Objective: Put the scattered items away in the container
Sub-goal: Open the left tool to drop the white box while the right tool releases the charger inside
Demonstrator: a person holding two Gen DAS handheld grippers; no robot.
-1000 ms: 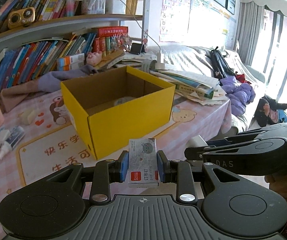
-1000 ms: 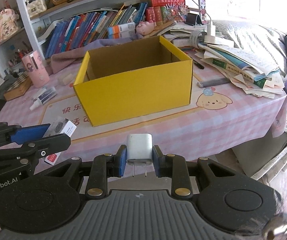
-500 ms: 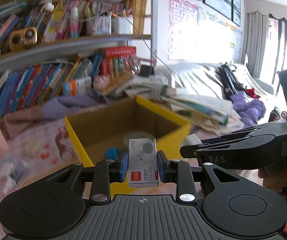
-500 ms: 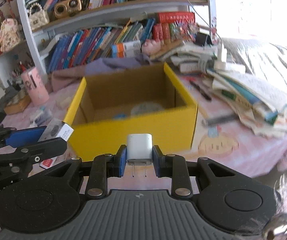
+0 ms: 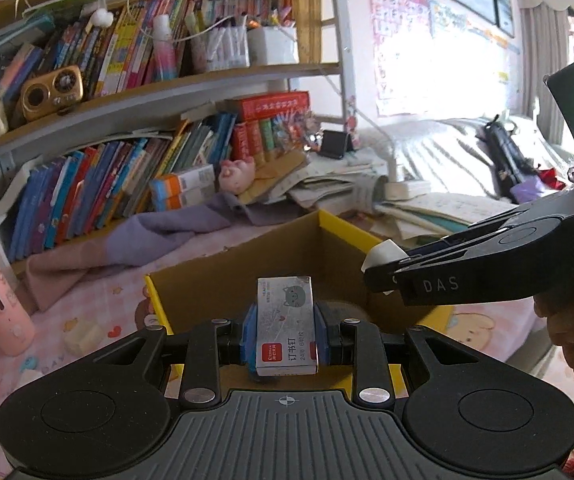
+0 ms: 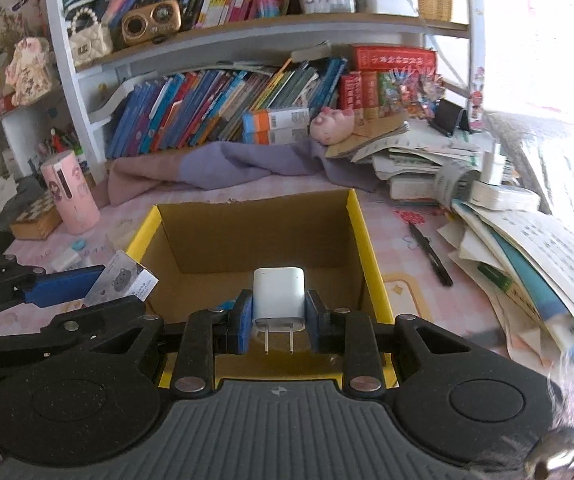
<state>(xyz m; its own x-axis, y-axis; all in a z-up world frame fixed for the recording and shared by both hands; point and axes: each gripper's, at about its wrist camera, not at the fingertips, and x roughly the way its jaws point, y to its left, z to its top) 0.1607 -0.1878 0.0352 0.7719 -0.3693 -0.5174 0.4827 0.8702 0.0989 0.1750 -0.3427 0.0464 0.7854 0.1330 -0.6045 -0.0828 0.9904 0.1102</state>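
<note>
A yellow cardboard box [image 6: 367, 248] with a brown inside stands open on the pink table; it also shows in the left wrist view [image 5: 155, 296]. My left gripper [image 5: 285, 330] is shut on a small staples box [image 5: 286, 322] and holds it above the box's near left side; the staples box also shows in the right wrist view [image 6: 121, 278]. My right gripper [image 6: 279, 314] is shut on a white plug charger [image 6: 279, 296] with its two prongs pointing back, over the open box. The charger's corner shows in the left wrist view [image 5: 383, 254].
A pink cup [image 6: 71, 192] and a wooden chess box [image 6: 37, 218] stand left of the box. A black pen [image 6: 431, 254] and a stack of books and papers [image 6: 527, 248] lie to its right. A purple cloth [image 6: 227, 164] and bookshelves are behind.
Both grippers have moved forward and up from in front of the box to above its opening. Each still holds its item.
</note>
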